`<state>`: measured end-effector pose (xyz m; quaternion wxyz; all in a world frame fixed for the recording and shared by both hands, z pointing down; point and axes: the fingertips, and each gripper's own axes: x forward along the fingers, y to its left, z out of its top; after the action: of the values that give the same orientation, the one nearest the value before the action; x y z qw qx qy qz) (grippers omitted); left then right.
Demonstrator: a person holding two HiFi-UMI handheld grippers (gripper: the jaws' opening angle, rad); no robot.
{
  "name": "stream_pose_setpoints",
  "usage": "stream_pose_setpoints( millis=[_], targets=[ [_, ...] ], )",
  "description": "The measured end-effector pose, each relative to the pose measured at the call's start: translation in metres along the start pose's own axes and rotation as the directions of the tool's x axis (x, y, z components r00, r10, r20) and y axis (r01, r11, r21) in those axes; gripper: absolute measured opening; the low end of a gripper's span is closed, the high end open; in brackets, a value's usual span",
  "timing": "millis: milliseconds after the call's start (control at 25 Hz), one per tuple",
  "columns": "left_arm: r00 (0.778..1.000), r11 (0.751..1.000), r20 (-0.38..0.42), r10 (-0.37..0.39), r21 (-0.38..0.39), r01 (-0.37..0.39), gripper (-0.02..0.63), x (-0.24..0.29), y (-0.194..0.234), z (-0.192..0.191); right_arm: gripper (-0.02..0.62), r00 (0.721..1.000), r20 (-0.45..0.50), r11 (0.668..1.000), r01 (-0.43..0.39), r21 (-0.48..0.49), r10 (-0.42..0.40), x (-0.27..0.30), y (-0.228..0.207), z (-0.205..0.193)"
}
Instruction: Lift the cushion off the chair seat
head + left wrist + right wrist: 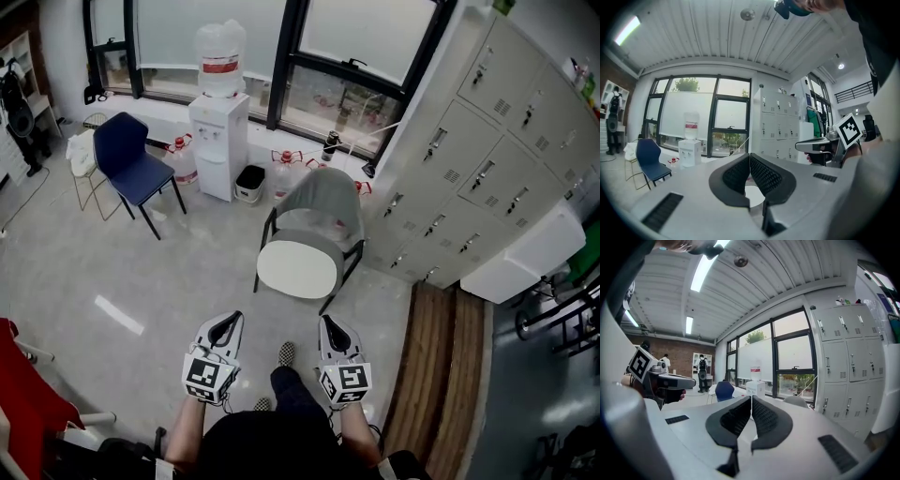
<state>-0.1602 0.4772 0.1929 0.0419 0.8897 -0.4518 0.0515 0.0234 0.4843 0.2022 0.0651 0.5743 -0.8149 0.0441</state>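
In the head view a grey chair (324,205) stands in the middle of the floor with a round white cushion (297,269) on its seat. Both grippers are held side by side in front of the chair, apart from it. My left gripper (228,320) is shut with nothing between its jaws, and so is my right gripper (332,323). In the left gripper view the jaws meet at the left gripper (749,157), and a slice of the white cushion (753,194) shows below them. The right gripper (751,399) points at the chair back (796,401).
A blue chair (131,159) and a white water dispenser (219,122) stand by the windows at the back. Grey lockers (478,159) line the right side, with a wooden floor strip (450,375) before them. A red object (28,403) sits at the lower left.
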Motion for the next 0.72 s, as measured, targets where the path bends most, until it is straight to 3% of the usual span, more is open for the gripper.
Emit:
stream_pose_setpoints(
  millis=[440, 720],
  targets=[
    [0.999, 1.000, -0.037, 0.003, 0.002, -0.003, 0.018, 0.112, 0.032, 0.006, 0.029, 0.998, -0.017, 0.998, -0.060, 0.035, 0.060, 0.108, -0.069, 0.001],
    [0.996, 0.999, -0.073, 0.043, -0.024, -0.045, 0.018, 0.196, 0.061, 0.010, 0.029, 0.993, -0.042, 0.993, -0.104, 0.050, 0.106, 0.182, -0.120, 0.003]
  ],
)
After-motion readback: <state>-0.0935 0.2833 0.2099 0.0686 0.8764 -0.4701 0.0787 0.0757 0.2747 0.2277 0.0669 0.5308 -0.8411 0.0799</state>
